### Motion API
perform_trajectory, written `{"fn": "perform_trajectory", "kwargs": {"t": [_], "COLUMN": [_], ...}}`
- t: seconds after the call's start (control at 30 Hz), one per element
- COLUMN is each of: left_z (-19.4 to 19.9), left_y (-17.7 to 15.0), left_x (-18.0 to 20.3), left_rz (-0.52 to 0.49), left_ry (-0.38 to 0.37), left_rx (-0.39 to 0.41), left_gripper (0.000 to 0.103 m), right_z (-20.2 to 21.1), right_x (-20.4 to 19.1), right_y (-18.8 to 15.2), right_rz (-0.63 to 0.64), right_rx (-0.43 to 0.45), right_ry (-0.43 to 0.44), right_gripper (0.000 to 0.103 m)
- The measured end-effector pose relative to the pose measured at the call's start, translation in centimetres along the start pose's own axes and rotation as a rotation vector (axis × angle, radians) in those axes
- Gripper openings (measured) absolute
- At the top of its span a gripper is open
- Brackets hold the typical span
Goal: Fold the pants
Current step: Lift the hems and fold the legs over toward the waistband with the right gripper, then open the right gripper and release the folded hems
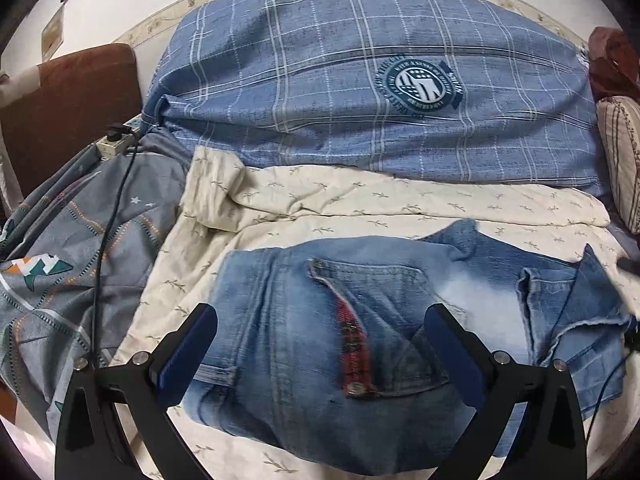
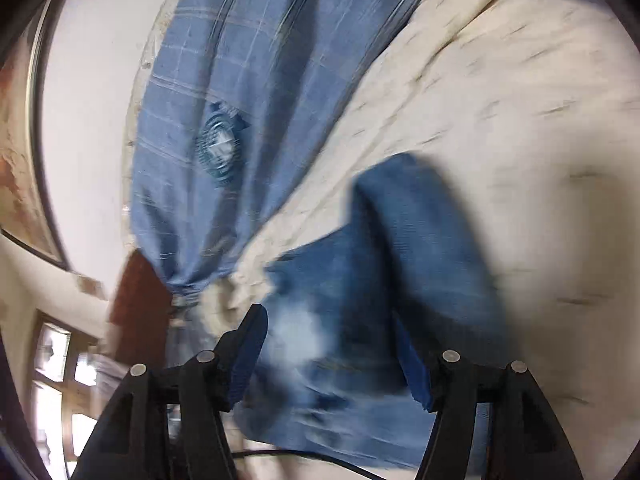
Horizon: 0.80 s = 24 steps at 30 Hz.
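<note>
The pants [image 1: 320, 336], faded blue denim, lay bunched on the cream leaf-print sheet [image 1: 360, 200] at the near side of the bed, w/ the waist & fly facing the left cam. A red plaid lining strip [image 1: 352, 340] showed along the open fly, w/ a metal button [image 1: 354, 389] at its near end. A pocket panel [image 1: 560, 304] was flopped out toward the right. The left gripper [image 1: 320, 352] hovered just over the waistband area, its 2 blue-padded fingers [image 1: 188, 352] spread wide w/ denim showing between them; nothing pinched. Far side: a big blue plaid duvet [image 1: 360, 80] w/ a round crest badge [image 1: 420, 84] lay heaped against the wall. Left of the sheet sat a grey patterned blanket [image 1: 72, 248], a black cable [image 1: 108, 232] running across it from a power strip [image 1: 116, 144] by a brown cushion [image 1: 68, 112]. A striped pillow [image 1: 620, 152] sat at the far right. The right view was tilted & heavily motion-blurred: right gripper [image 2: 332, 360] also had fingers [image 2: 248, 360] wide apart, w/ a fold of the denim [image 2: 400, 260] between & beyond them, but whether the pads touched cloth couldn't be told. A window [image 2: 60, 380] showed at that view's lower left.
</note>
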<state>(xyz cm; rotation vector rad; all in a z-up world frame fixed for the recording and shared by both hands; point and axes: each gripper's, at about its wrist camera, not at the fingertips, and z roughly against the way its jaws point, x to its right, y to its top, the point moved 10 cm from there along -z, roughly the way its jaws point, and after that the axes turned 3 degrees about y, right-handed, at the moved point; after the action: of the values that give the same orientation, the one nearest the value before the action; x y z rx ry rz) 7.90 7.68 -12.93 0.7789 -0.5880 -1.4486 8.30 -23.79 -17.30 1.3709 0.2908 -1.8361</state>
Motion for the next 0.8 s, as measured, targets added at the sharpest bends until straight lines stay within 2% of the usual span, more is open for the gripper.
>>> {"fn": "perform_trajectory", "kwargs": {"t": [0.07,0.1,0.13,0.17,0.2,0.33,0.43,0.53,0.6,0.63,0.67,0.7,0.73,0.77,0.8], "left_z": [-0.2,-0.3,-0.4,-0.4,-0.5,-0.5,-0.6,-0.8,-1.1,-1.4,-1.6,-1.8,-2.0,-2.1,-2.1], "left_y": [0.1,0.1,0.2,0.2,0.3,0.3,0.1,-0.5,-1.0,-1.4,-1.8,-2.1,-2.5,-2.7,-2.9], "left_x": [-0.8,-1.4,-2.1,-2.8,-3.4,-5.7,-7.4,-9.8,-11.3,-12.0,-12.5,-12.9,-13.2,-13.6,-14.0], "left_rz": [0.006,0.015,0.03,0.049,0.064,0.114,0.132,0.168,0.194,0.208,0.218,0.223,0.225,0.225,0.225], "left_ry": [0.01,0.019,0.028,0.033,0.036,0.061,0.095,0.141,0.157,0.163,0.169,0.175,0.181,0.188,0.198], "left_rx": [-0.001,-0.003,-0.007,-0.01,-0.013,-0.019,-0.025,-0.04,-0.06,-0.075,-0.088,-0.101,-0.113,-0.12,-0.125], "left_gripper": [0.103,0.103,0.103,0.103,0.103,0.103,0.103,0.103,0.103,0.103,0.103,0.103,0.103,0.103,0.103], "right_z": [-1.7,-2.3,-2.7,-3.1,-3.5,-3.7,-2.5,-2.1,-2.5,-3.6,-4.5,-5.1,-5.2,-5.2,-4.8], "right_x": [-3.4,-5.6,-6.8,-8.5,-9.6,-9.6,-7.0,-4.5,-3.1,-1.5,0.0,0.6,0.0,-0.4,-1.1], "right_y": [1.1,1.7,1.9,2.3,2.3,0.3,-1.6,-3.3,-4.0,-4.7,-5.1,-5.6,-5.6,-5.8,-6.0], "right_rz": [0.013,0.023,0.029,0.051,0.093,0.226,0.3,0.46,0.554,0.597,0.617,0.694,0.759,0.769,0.734], "right_rx": [-0.023,-0.012,-0.003,0.018,0.032,0.0,-0.004,0.026,0.032,-0.002,-0.054,-0.069,-0.056,-0.066,-0.058], "right_ry": [0.096,0.179,0.22,0.25,0.237,0.106,-0.03,-0.259,-0.393,-0.495,-0.558,-0.613,-0.638,-0.633,-0.559], "right_gripper": [0.066,0.066,0.067,0.071,0.073,0.074,0.074,0.072,0.058,0.057,0.058,0.058,0.057,0.057,0.058]}}
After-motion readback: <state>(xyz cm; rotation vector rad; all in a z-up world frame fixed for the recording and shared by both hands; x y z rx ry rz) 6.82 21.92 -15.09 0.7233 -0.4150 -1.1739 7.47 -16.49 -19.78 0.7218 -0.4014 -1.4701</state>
